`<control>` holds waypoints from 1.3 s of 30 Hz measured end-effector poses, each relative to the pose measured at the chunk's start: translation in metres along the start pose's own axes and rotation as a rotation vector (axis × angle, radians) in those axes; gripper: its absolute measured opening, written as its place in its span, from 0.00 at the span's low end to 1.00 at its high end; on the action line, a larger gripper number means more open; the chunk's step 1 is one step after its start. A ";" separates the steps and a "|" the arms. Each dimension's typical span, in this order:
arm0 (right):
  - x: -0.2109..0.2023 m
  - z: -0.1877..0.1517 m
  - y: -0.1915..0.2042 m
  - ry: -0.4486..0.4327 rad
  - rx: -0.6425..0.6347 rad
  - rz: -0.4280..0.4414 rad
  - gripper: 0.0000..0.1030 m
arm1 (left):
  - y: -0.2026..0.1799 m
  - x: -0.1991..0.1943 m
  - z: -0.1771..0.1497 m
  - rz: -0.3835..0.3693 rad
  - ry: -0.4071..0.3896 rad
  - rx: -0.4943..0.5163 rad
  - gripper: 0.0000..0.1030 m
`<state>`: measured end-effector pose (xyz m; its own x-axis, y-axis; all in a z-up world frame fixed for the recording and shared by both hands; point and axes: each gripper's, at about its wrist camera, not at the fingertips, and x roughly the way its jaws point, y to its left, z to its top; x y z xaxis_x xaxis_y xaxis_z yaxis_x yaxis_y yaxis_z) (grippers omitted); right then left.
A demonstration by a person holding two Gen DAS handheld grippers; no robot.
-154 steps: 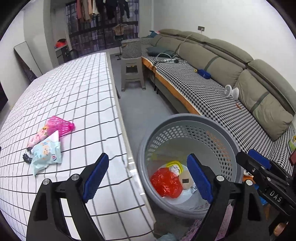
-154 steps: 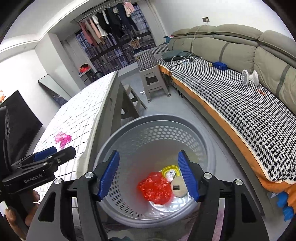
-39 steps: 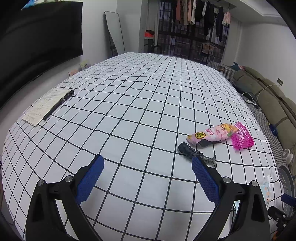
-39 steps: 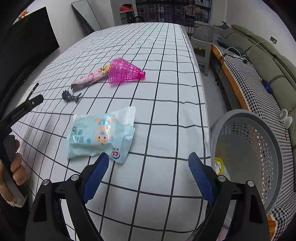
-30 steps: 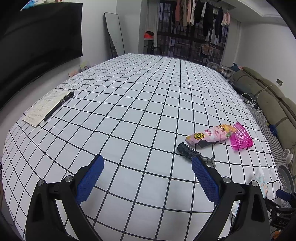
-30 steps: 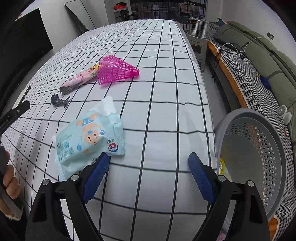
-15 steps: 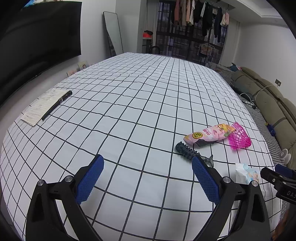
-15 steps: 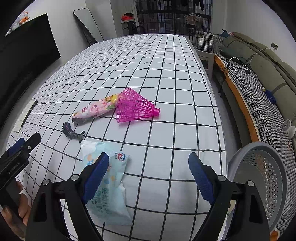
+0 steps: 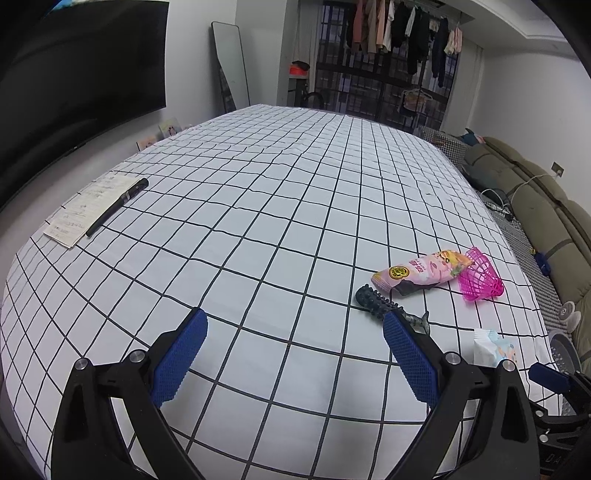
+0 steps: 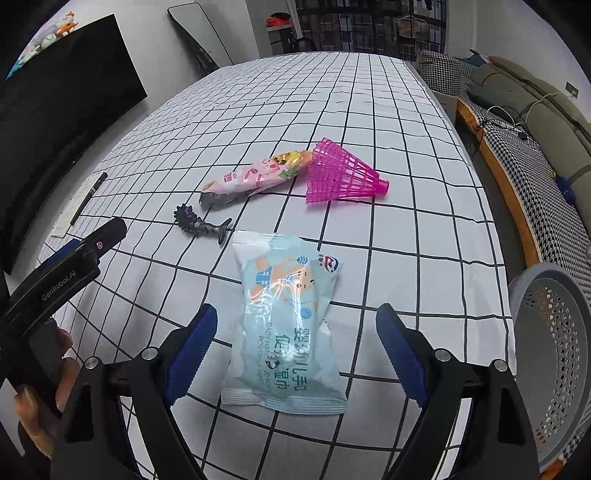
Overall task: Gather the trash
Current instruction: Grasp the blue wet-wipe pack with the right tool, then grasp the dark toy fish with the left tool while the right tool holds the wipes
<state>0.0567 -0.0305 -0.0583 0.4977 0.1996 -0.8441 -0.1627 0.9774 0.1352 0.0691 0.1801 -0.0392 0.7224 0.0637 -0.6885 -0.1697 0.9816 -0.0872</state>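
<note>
Our right gripper (image 10: pixel 295 345) hangs spread wide over the wipes pack (image 10: pixel 286 321), which lies flat on the table (image 10: pixel 388 122) beside the basket (image 10: pixel 554 354). It looks soft, light and slippery; we'd pinch across its middle. Our left gripper (image 9: pixel 295 354) is spread too.

A long table covered with a white cloth (image 9: pixel 258 206) printed in a black grid fills most of both views; near its left edge lies a sheet of paper (image 9: pixel 88 208) with a black pen (image 9: pixel 117 206) resting on it. A large dark screen (image 9: pixel 74 70) hangs on the left wall, a mirror (image 9: pixel 231 66) leans in the far corner, and clothes (image 9: pixel 402 20) hang before a barred window. An olive sofa (image 9: pixel 546 210) runs along the right side, its seat draped with a houndstooth cover (image 10: pixel 532 177).
</note>
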 end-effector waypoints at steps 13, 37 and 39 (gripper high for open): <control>0.022 -0.001 0.004 0.029 -0.011 -0.006 0.75 | -0.001 0.007 -0.002 -0.002 0.031 0.004 0.91; -0.023 -0.010 -0.059 -0.066 0.075 0.094 0.50 | -0.059 0.018 0.008 0.011 0.147 0.071 0.91; -0.024 -0.010 -0.063 -0.070 0.083 0.101 0.50 | -0.068 0.023 0.010 0.010 0.154 0.078 0.91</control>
<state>0.0462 -0.0979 -0.0518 0.5412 0.2992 -0.7858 -0.1460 0.9538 0.2626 0.1041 0.1170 -0.0418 0.6089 0.0514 -0.7916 -0.1193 0.9925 -0.0274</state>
